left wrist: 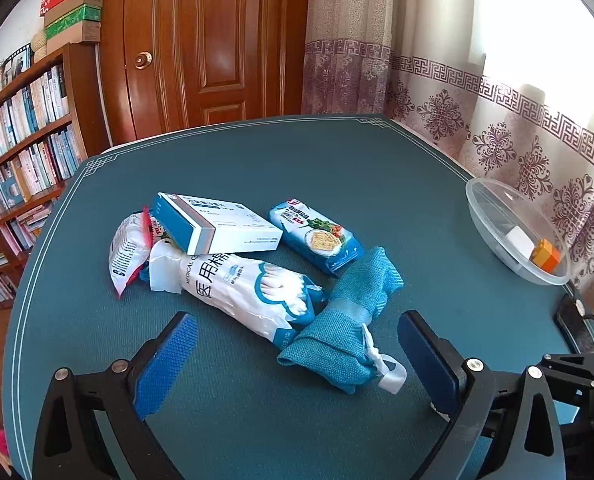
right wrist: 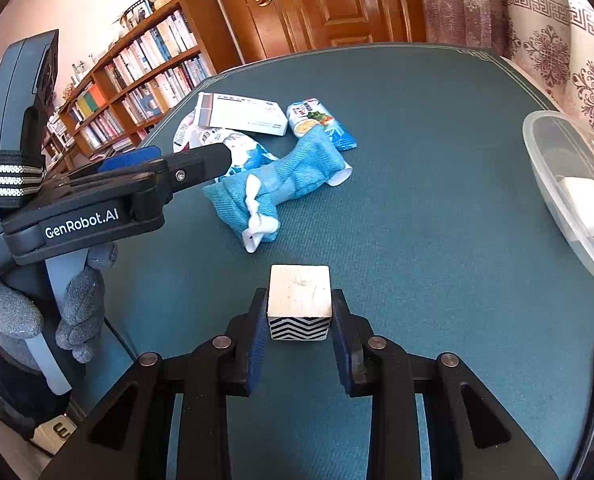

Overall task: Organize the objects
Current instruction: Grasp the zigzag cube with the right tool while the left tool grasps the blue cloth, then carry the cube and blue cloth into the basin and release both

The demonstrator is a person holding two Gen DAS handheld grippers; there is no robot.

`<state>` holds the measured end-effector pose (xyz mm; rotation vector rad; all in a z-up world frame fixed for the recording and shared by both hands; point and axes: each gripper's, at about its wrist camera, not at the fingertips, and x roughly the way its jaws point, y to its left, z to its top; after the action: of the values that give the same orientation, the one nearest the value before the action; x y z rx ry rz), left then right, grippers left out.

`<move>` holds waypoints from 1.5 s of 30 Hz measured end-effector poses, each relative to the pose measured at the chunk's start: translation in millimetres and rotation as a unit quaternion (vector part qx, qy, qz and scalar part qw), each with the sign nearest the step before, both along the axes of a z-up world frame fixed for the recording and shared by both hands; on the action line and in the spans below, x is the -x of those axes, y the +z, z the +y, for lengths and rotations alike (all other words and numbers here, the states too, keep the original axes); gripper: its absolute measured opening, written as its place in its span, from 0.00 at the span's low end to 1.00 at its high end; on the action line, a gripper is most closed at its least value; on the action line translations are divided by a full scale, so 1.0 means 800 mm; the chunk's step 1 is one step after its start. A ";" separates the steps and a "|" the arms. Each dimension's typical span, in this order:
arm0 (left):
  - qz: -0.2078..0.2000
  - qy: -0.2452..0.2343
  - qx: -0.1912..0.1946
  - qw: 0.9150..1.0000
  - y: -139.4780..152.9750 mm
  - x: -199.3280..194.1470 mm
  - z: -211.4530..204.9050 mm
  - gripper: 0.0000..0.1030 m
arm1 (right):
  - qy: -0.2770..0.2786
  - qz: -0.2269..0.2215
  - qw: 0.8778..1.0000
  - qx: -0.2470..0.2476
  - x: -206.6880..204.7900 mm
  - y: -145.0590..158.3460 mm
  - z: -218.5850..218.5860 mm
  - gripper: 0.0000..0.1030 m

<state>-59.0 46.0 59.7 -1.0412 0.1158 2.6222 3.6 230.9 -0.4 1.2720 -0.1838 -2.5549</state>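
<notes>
Between our right gripper's point(right wrist: 299, 322) clenched pads sits the wooden cube point(right wrist: 300, 296), low over the mat; the clear tub point(right wrist: 553, 184) lies to its right. Our left gripper point(left wrist: 297, 360) gapes, released, the rolled blue cloth point(left wrist: 347, 316) running lengthwise between its fingers.

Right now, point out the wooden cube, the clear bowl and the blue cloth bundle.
wooden cube point(right wrist: 299, 290): right wrist view, pale top face.
clear bowl point(left wrist: 481, 216): left wrist view, near wall.
blue cloth bundle point(left wrist: 345, 332): left wrist view, middle fold.
</notes>
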 end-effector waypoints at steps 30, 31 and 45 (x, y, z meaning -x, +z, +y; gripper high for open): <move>-0.063 -0.052 0.041 0.996 -0.042 0.023 0.080 0.57 | -0.038 0.008 0.999 0.017 -0.017 -0.009 0.054 0.30; -0.063 -0.051 0.043 0.996 -0.044 0.025 0.083 0.54 | -0.036 0.008 0.999 0.015 -0.017 -0.009 0.054 0.30; -0.061 -0.045 0.040 0.996 -0.045 0.026 0.086 0.49 | -0.025 0.002 1.000 -0.001 -0.008 -0.020 0.045 0.36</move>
<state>-79.4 115.1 23.7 -1.1913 0.2348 2.4855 9.7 266.8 -16.4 1.2773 -0.2147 -2.5994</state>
